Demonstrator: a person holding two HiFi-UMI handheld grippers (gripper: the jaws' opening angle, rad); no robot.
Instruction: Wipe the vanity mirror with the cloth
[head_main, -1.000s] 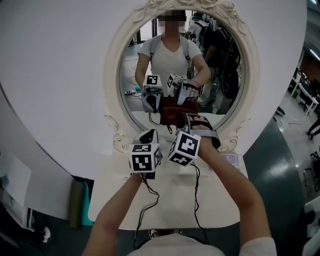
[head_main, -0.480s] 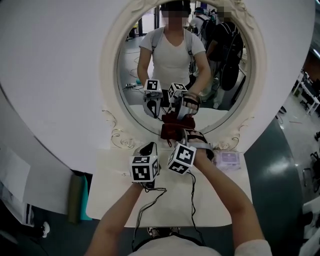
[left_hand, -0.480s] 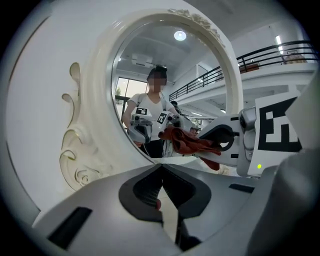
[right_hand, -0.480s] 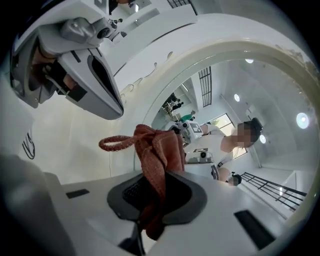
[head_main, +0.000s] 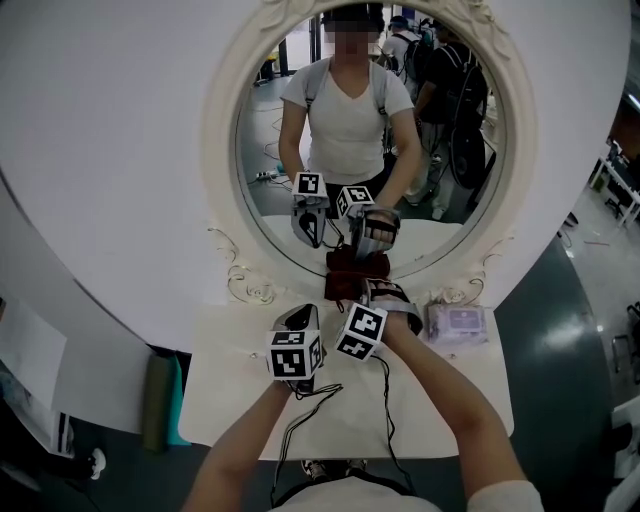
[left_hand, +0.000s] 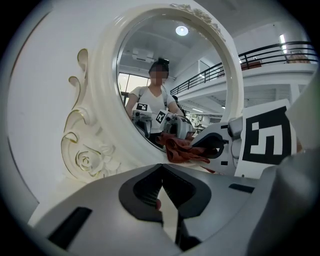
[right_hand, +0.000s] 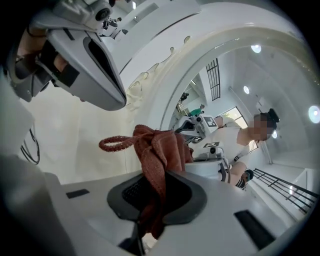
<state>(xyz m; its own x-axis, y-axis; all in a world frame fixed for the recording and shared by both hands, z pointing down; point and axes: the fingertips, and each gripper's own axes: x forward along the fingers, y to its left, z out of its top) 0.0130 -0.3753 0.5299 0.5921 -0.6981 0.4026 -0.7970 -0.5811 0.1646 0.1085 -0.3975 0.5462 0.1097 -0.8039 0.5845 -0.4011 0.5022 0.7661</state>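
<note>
The oval vanity mirror (head_main: 370, 130) stands in an ornate white frame (head_main: 222, 150) at the back of a white table. A dark red cloth (head_main: 345, 283) is bunched against the lower edge of the glass, and my right gripper (head_main: 368, 292) is shut on it. In the right gripper view the cloth (right_hand: 157, 155) rises from between the closed jaws, with a loop hanging to the left. My left gripper (head_main: 300, 318) hovers just left of the right one, shut and holding nothing. The left gripper view shows the cloth (left_hand: 182, 150) touching the mirror's lower edge.
A pale purple packet (head_main: 457, 322) lies on the white table (head_main: 240, 400) to the right of my right hand. A green cylinder (head_main: 155, 400) stands beside the table's left edge. Cables hang from both grippers over the table's front. The glass reflects a person and both grippers.
Both grippers and the cloth have come down from the lower glass to its bottom rim, and slightly back toward the person.
</note>
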